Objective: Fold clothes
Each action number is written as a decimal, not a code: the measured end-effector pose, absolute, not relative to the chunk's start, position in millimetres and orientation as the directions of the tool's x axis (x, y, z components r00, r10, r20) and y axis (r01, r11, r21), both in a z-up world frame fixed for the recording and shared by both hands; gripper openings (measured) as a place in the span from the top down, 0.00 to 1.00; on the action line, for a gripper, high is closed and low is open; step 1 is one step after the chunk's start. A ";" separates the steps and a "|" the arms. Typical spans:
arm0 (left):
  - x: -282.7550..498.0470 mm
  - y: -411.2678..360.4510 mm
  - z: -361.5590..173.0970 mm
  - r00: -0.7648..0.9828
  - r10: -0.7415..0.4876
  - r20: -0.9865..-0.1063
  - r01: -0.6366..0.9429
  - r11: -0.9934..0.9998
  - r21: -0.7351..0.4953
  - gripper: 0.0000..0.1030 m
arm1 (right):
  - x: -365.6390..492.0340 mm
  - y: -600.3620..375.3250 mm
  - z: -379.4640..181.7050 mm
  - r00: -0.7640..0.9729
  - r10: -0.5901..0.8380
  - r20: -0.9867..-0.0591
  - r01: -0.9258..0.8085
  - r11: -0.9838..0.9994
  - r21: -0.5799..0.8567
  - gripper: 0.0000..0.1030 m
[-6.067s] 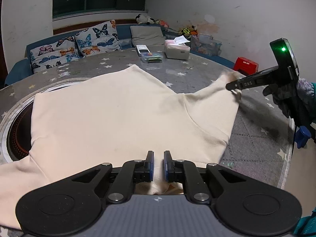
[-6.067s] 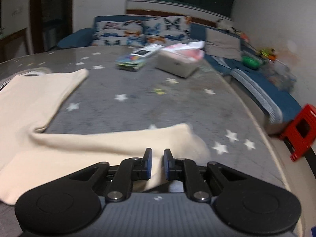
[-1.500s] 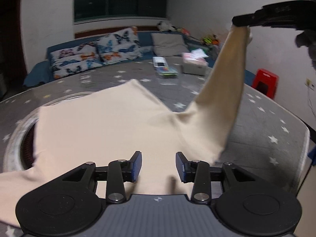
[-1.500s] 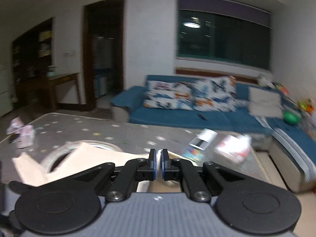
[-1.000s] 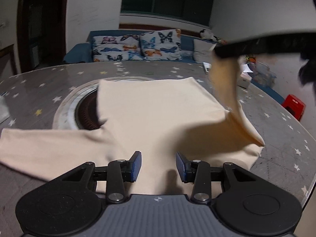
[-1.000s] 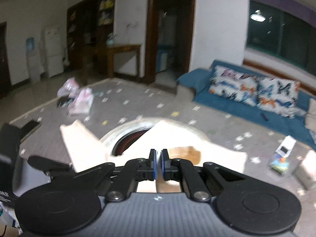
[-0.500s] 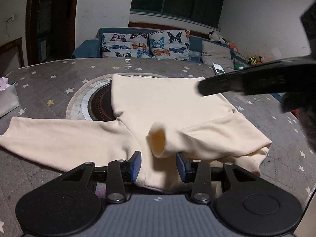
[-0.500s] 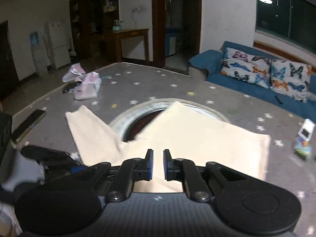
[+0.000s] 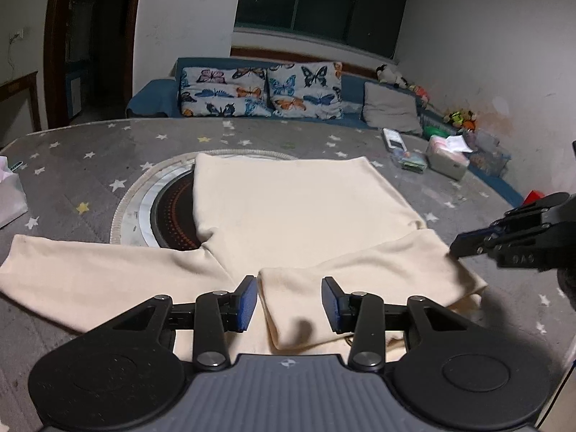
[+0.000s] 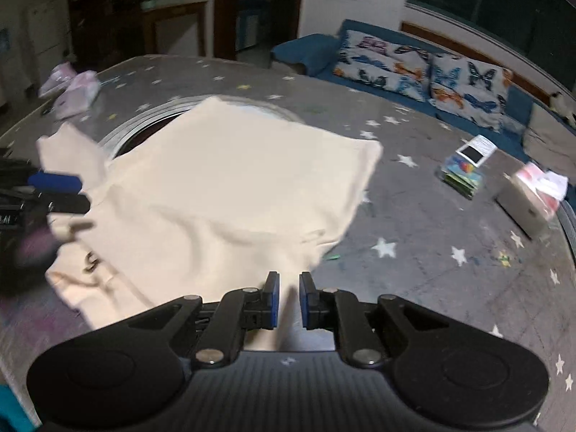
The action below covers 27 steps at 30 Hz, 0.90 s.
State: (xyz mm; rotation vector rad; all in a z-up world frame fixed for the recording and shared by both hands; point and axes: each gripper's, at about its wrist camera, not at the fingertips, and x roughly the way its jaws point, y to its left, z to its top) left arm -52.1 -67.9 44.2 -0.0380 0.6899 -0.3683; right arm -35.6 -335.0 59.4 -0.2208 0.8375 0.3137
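Note:
A cream long-sleeved top (image 9: 288, 212) lies flat on the grey star-patterned table (image 9: 108, 151). Its right sleeve (image 9: 360, 273) is folded across the body; its left sleeve (image 9: 90, 277) lies stretched out to the left. My left gripper (image 9: 289, 302) is open and empty, low over the folded sleeve's cuff end. My right gripper (image 10: 287, 298) is open a small way and empty, just above the garment's right edge (image 10: 252, 194). The right gripper also shows in the left wrist view (image 9: 468, 246) beside the folded sleeve.
A round inset hotplate (image 9: 169, 208) lies partly under the top. A tissue box (image 9: 446, 154) and a small card pack (image 9: 410, 160) sit at the far right. A pink bag (image 9: 10, 198) stands at the left edge. A blue sofa with butterfly cushions (image 9: 259, 90) lies behind.
The right gripper has let go of the sleeve, which now lies flat across the body, and has drawn back to the right. The left gripper stays open and moved a little.

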 end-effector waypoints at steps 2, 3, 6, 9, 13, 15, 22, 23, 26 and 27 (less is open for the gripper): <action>-43.7 -72.1 38.6 0.693 -0.327 -0.643 0.313 0.939 -0.140 0.58 | -29.1 -339.3 58.2 0.634 0.189 -0.750 -0.347 0.936 -0.058 0.89; -40.6 -74.2 36.0 0.685 -0.321 -0.654 0.313 0.940 -0.134 0.58 | -26.3 -340.8 57.8 0.636 0.192 -0.747 -0.345 0.937 -0.053 0.89; -33.9 -79.4 29.0 0.672 -0.307 -0.675 0.312 0.943 -0.118 0.58 | -18.6 -340.2 55.6 0.638 0.205 -0.742 -0.352 0.935 -0.045 0.87; -29.9 -82.1 27.3 0.670 -0.309 -0.675 0.320 0.941 -0.112 0.61 | -12.0 -335.2 51.6 0.634 0.220 -0.742 -0.375 0.926 -0.046 0.85; -26.3 -83.8 28.2 0.675 -0.299 -0.675 0.319 0.943 -0.098 0.91 | -6.7 -329.8 46.1 0.633 0.230 -0.739 -0.395 0.917 -0.054 0.78; -25.5 -83.3 30.7 0.677 -0.304 -0.670 0.325 0.941 -0.098 0.95 | -4.7 -328.8 41.8 0.630 0.232 -0.741 -0.406 0.912 -0.060 0.77; -30.9 -83.9 63.8 0.764 -0.316 -0.562 0.345 0.937 -0.057 0.95 | -12.5 -332.3 46.2 0.668 0.215 -0.712 -0.388 0.917 -0.087 0.98; -31.5 -83.1 67.6 0.775 -0.321 -0.544 0.349 0.935 -0.054 0.95 | -12.1 -334.0 45.4 0.669 0.210 -0.713 -0.381 0.921 -0.086 0.98; -20.8 -80.5 58.7 0.764 -0.302 -0.571 0.331 0.942 -0.054 0.95 | -11.1 -339.4 42.9 0.671 0.195 -0.716 -0.357 0.930 -0.081 0.98; -15.5 -79.8 52.8 0.746 -0.297 -0.596 0.324 0.944 -0.065 0.94 | -10.8 -341.2 42.1 0.671 0.190 -0.717 -0.350 0.934 -0.079 0.98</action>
